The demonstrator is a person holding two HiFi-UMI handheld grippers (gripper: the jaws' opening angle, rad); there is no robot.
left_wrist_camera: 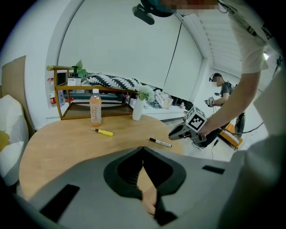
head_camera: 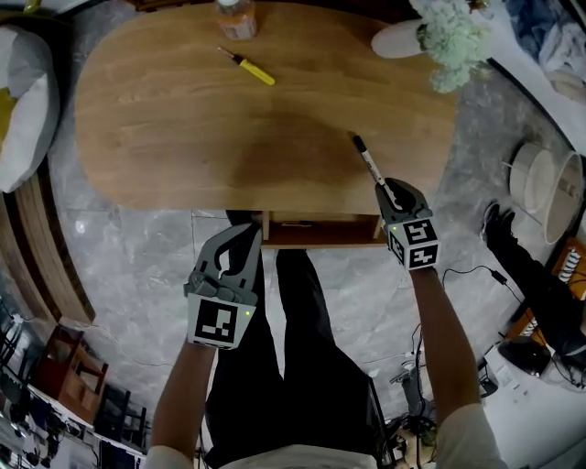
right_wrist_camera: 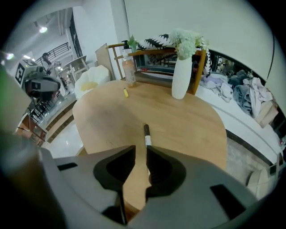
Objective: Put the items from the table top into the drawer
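Note:
A black-and-white marker (head_camera: pixel 370 165) lies near the right front edge of the wooden table (head_camera: pixel 183 137). My right gripper (head_camera: pixel 391 194) is over the marker's near end. In the right gripper view the marker (right_wrist_camera: pixel 146 134) runs into the narrow gap between the open jaws of the right gripper (right_wrist_camera: pixel 140 147), against the right one. My left gripper (head_camera: pixel 243 240) hangs shut and empty in front of the table edge, left of the drawer (head_camera: pixel 320 231), and it (left_wrist_camera: pixel 143 148) faces across the table. A yellow screwdriver (head_camera: pixel 247 66) and a bottle (head_camera: pixel 236 16) stand farther back.
A white vase with flowers (head_camera: pixel 439 37) stands at the table's back right. A cushioned seat (head_camera: pixel 23 101) is at the left. A round white object (head_camera: pixel 545 188) and cables lie on the floor at the right. A wooden shelf (left_wrist_camera: pixel 80 96) stands behind the table.

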